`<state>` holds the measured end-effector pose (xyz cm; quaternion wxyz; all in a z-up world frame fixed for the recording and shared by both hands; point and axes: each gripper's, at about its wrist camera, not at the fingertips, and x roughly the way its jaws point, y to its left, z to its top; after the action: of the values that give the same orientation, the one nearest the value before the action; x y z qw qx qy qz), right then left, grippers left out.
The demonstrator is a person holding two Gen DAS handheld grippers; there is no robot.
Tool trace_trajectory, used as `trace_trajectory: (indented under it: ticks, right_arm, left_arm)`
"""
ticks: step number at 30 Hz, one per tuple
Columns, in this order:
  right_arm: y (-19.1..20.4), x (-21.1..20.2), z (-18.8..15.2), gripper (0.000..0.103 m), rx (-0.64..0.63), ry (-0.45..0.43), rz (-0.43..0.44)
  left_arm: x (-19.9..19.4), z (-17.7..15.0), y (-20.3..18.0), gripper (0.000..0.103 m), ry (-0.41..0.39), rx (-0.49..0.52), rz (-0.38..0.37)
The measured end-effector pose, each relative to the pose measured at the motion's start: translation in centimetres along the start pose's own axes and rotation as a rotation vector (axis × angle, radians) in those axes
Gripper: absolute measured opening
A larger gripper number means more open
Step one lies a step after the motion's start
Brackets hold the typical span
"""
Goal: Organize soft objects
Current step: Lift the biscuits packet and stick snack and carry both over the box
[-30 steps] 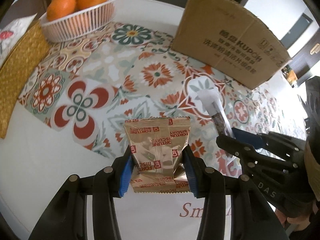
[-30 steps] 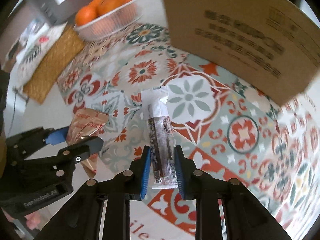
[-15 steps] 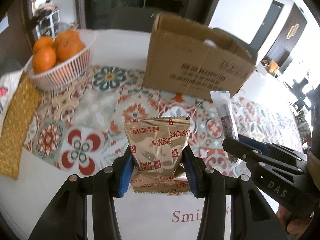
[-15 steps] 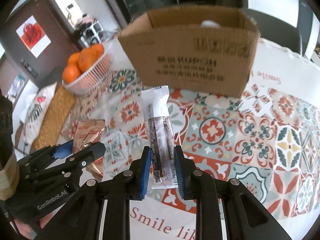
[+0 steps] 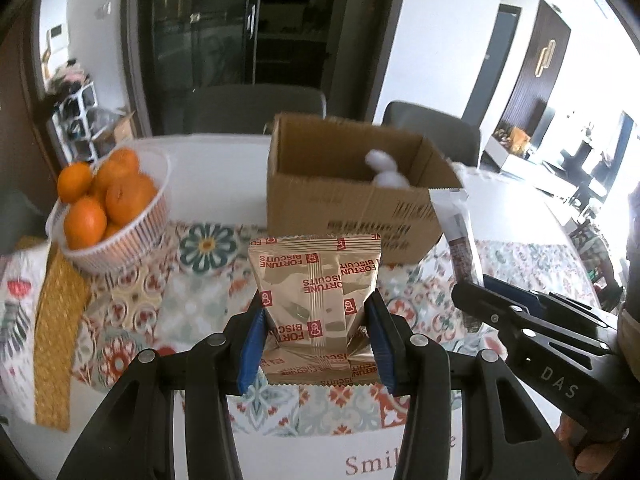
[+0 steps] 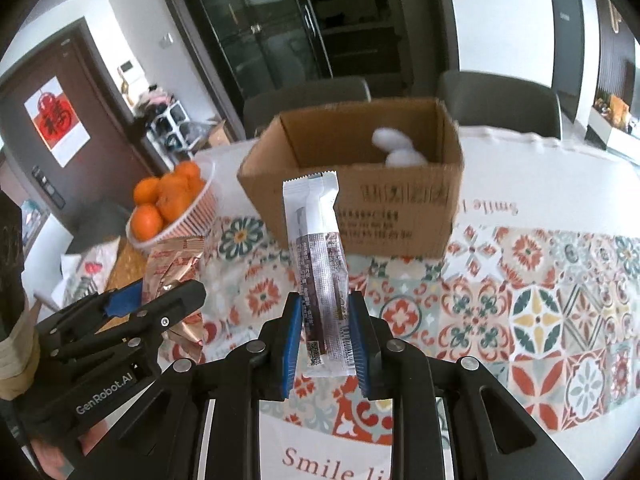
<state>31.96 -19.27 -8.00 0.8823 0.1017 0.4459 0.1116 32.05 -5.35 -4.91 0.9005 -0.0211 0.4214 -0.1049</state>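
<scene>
My left gripper is shut on a gold Fortune Biscuits packet, held upright above the patterned tablecloth. My right gripper is shut on a long white and dark snack stick packet, also held upright. An open cardboard box stands ahead of both grippers, with white soft things inside. The right gripper and its packet show at the right of the left wrist view. The left gripper and the gold packet show at the left of the right wrist view.
A white basket of oranges stands at the far left of the table. A woven yellow mat lies at the left edge. Grey chairs stand behind the table. The tiled cloth extends to the right.
Both grippers have lifted and tilted up with their packets. The view rose from the tabletop, so the box's open top and its white contents now show.
</scene>
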Motion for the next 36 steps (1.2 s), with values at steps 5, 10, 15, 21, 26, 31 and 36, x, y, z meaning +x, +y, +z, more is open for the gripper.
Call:
trace_trajectory:
  ticks: [5, 10, 15, 21, 26, 31, 36]
  right_arm:
    - [0.1, -1.3, 1.8, 0.025, 0.013, -0.057, 0.001]
    - [0.0, -1.9, 3.4, 0.025, 0.024, -0.095, 0.001]
    - [-0.3, -2.1, 5.0, 0.025, 0.036, -0.125, -0.003]
    - [-0.7, -2.0, 7.3, 0.025, 0.033, -0.145, -0.001]
    - [-1.0, -1.5, 9.3, 0.025, 0.01, -0.151, -0.005]
    - [-1.2, -0.4, 11.0, 0.025, -0.014, -0.146, -0.023]
    - [-1.4, 1.0, 12.2, 0.025, -0.03, -0.127, -0.032]
  left_arm:
    - [-1.1, 2.4, -0.4, 0.046, -0.052, 0.034, -0.02]
    - [-1.7, 4.6, -1.0, 0.046, -0.094, 0.063, -0.028]
    - [-1.9, 6.6, -1.5, 0.046, -0.133, 0.087, -0.026]
    - [-1.8, 8.7, -1.9, 0.046, -0.165, 0.108, -0.029]
    - [-1.2, 10.9, -2.0, 0.046, -0.183, 0.118, -0.025]
    - [0.1, 12.4, -1.9, 0.046, -0.183, 0.124, -0.024]
    - [2.2, 13.6, -1.6, 0.046, -0.153, 0.13, -0.035]
